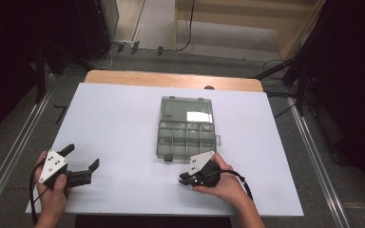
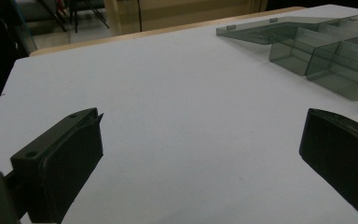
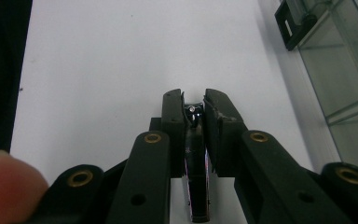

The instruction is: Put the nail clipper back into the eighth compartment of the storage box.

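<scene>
Black grippers (image 1: 78, 161) with brass rivets, grey plates.

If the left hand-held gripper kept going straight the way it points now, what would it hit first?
Probably nothing soon: the open left hand-held gripper faces bare white table. The open clear organizer box lies to the right of that line, though depth is uncertain.

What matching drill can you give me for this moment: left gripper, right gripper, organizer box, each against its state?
Things:
1. left gripper
2. right gripper
3. organizer box

States:
A. lid swung open, lying flat on the table
B. jaws closed on a small metal item
C. jaws wide apart, nothing between them

Pairs: 1-C, 2-B, 3-A
</scene>
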The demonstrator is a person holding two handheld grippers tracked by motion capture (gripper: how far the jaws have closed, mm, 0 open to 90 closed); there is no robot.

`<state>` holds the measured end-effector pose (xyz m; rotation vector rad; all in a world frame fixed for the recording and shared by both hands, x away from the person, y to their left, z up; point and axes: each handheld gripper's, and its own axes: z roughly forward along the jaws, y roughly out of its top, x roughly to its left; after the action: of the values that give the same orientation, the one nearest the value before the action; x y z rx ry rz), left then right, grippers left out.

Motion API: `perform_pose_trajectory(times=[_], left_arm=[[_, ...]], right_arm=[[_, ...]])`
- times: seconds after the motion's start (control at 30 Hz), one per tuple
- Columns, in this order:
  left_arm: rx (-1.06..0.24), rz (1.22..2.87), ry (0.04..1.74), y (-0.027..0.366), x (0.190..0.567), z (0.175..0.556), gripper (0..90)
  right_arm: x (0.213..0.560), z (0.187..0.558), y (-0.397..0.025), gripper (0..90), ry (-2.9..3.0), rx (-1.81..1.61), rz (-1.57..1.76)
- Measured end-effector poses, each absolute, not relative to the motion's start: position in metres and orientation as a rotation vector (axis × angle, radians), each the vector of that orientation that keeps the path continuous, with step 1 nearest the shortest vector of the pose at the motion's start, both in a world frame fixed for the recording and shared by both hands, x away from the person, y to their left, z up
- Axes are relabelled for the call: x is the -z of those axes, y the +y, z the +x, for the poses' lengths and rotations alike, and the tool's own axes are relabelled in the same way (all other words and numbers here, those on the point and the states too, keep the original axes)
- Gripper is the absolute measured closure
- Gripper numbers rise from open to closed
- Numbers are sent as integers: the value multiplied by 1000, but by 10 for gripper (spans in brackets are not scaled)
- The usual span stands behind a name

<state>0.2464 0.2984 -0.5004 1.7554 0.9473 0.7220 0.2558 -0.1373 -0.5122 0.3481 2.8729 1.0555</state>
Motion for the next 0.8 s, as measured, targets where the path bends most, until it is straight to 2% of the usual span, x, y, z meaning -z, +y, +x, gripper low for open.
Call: perform_pose_trajectory(times=[0.8], left_arm=[[-720,1752,953,299,500,247,0]], right_arm=[[505,258,-143,808,2822,-1177,480]])
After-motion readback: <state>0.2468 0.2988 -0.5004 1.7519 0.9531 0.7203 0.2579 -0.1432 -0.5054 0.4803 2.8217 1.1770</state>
